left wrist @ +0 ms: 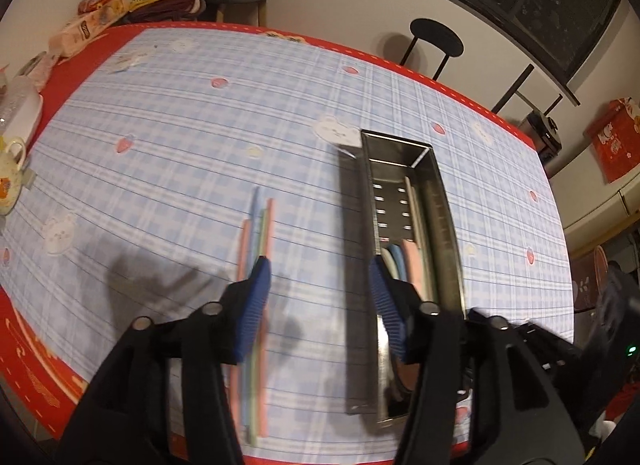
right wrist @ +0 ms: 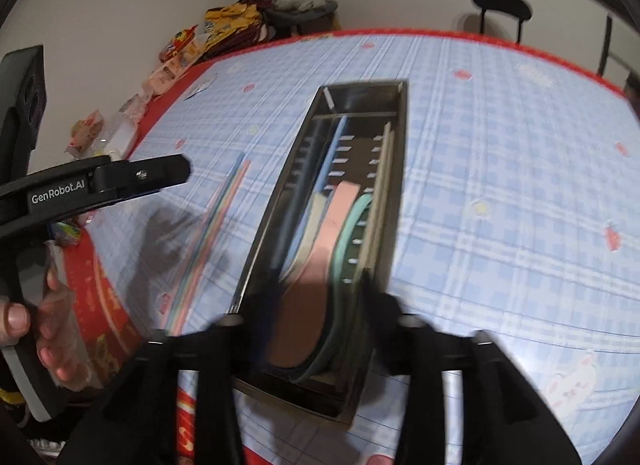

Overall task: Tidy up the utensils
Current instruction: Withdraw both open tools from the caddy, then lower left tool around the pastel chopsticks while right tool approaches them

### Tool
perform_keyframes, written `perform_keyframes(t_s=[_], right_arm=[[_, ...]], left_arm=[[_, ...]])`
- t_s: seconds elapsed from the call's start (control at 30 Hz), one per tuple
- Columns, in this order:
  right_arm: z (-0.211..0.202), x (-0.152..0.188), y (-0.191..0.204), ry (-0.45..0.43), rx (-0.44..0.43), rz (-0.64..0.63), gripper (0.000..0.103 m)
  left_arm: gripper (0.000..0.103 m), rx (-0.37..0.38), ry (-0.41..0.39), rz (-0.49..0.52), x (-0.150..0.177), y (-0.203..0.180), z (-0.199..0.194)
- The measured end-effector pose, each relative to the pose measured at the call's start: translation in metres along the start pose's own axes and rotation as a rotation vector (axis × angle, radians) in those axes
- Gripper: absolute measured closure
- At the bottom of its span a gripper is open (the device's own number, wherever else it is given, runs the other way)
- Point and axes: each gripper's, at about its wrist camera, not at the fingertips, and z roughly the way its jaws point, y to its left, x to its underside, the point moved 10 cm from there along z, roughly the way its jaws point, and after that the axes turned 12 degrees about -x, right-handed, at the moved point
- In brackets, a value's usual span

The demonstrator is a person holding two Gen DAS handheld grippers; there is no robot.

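Observation:
A long perforated metal utensil tray point(left wrist: 440, 201) lies on the checked tablecloth. It holds pastel spoons point(left wrist: 402, 261) in cream, blue and pink. A bundle of pastel chopsticks point(left wrist: 262, 233) lies on the cloth to the tray's left. My left gripper point(left wrist: 320, 301) hovers open above the strip of cloth between chopsticks and tray, with nothing between its blue pads point(left wrist: 254, 305). In the right wrist view my right gripper point(right wrist: 318, 305) is open and blurred over the tray's near end point(right wrist: 280, 393). The pink spoon point(right wrist: 320, 249) and green spoon point(right wrist: 352, 225) lie below, between its fingers. A hand holds the left gripper point(right wrist: 160, 175) at the left.
Snack packets point(left wrist: 104, 5) and plastic containers point(left wrist: 20, 109) crowd the table's far left edge, with a cup point(left wrist: 10, 177) nearer. A black chair point(left wrist: 436, 37) and a stool stand beyond the far edge. The cloth's red border point(left wrist: 36, 377) marks the near edge.

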Motion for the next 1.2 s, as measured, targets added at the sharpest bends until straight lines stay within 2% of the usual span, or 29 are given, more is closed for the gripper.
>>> perform_keyframes(t_s=[0.03, 0.07, 0.1, 0.2, 0.3, 0.47, 0.6, 0.67, 0.8, 0.97, 1.03, 1.1, 1.13, 1.17, 1.2], right_arm=[[-0.004, 0.000, 0.001, -0.011, 0.019, -0.006, 0.039], [-0.008, 0.001, 0.002, -0.020, 0.030, -0.010, 0.030], [-0.012, 0.003, 0.004, -0.028, 0.044, -0.012, 0.020], [-0.019, 0.011, 0.006, -0.039, 0.082, -0.006, 0.010], [-0.019, 0.020, 0.010, -0.036, 0.093, 0.018, 0.006], [-0.012, 0.031, 0.030, -0.045, 0.098, 0.085, 0.006], [0.001, 0.033, 0.054, -0.031, 0.131, 0.069, 0.006], [0.006, 0.032, 0.063, -0.026, 0.158, 0.056, 0.006], [0.011, 0.031, 0.077, -0.030, 0.215, 0.048, 0.006], [0.015, 0.036, 0.082, -0.023, 0.251, 0.087, 0.006], [0.015, 0.035, 0.082, -0.031, 0.260, 0.108, 0.007], [0.015, 0.034, 0.080, -0.035, 0.249, 0.135, 0.028], [0.017, 0.033, 0.079, -0.026, 0.234, 0.150, 0.033], [0.019, 0.033, 0.079, -0.018, 0.221, 0.165, 0.041], [0.020, 0.033, 0.080, -0.018, 0.206, 0.177, 0.050]], left_arm=[[0.033, -0.001, -0.009, 0.002, 0.000, 0.005, -0.002], [0.022, -0.008, -0.022, 0.000, 0.000, 0.012, -0.005], [0.018, -0.015, -0.031, -0.001, 0.000, 0.016, -0.007], [0.010, -0.016, -0.040, 0.004, 0.002, 0.031, -0.011], [0.009, -0.012, -0.016, 0.012, 0.008, 0.048, -0.008], [0.009, -0.012, 0.010, 0.040, 0.016, 0.077, -0.004], [0.008, -0.032, 0.041, 0.088, 0.028, 0.101, 0.002], [0.008, -0.037, 0.086, 0.122, 0.039, 0.112, 0.011], [0.008, -0.013, 0.169, 0.173, 0.055, 0.123, 0.030], [0.008, 0.061, 0.197, 0.217, 0.062, 0.120, 0.039], [0.009, 0.099, 0.206, 0.250, 0.068, 0.112, 0.042], [0.020, 0.135, 0.204, 0.286, 0.073, 0.103, 0.043], [0.034, 0.151, 0.206, 0.306, 0.075, 0.098, 0.044], [0.040, 0.158, 0.213, 0.319, 0.076, 0.094, 0.046], [0.043, 0.165, 0.212, 0.320, 0.075, 0.092, 0.048]])
